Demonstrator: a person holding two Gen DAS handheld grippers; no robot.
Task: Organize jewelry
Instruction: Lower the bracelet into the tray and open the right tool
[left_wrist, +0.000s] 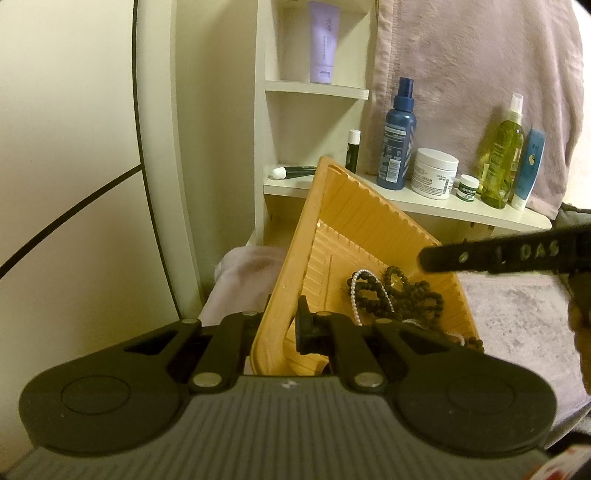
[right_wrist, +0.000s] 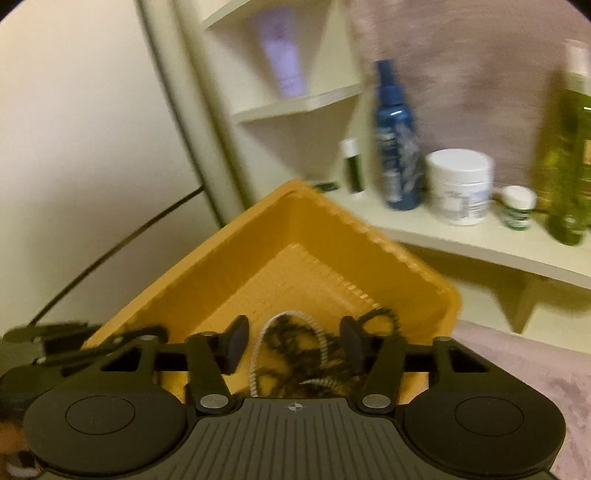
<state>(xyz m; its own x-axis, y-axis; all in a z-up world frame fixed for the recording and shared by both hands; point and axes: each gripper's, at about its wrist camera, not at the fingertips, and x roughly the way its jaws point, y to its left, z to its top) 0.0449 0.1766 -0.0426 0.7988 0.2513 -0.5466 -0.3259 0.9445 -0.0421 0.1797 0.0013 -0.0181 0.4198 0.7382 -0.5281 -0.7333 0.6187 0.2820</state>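
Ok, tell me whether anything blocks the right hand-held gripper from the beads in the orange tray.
Nothing visible does. The right hand-held gripper stands open directly above the dark bead strands and pearl strand lying in the orange tray.

One orange tray (left_wrist: 332, 206); one pearl strand (left_wrist: 356, 295); dark bead strands (left_wrist: 406, 291), number unclear; two jars (left_wrist: 435, 172); two spray bottles (left_wrist: 397, 147); two standing tubes (left_wrist: 322, 40).

The left gripper (left_wrist: 284, 328) is angled downward, its jaws clamped tight on the wall of the yellow tray (left_wrist: 280, 295), one pad inside and one outside. The right gripper (right_wrist: 293, 345) is also pitched down, its jaws held apart with nothing pressed between the pads. In the left wrist view one right finger (left_wrist: 498, 254) is seen reaching in from the right edge.
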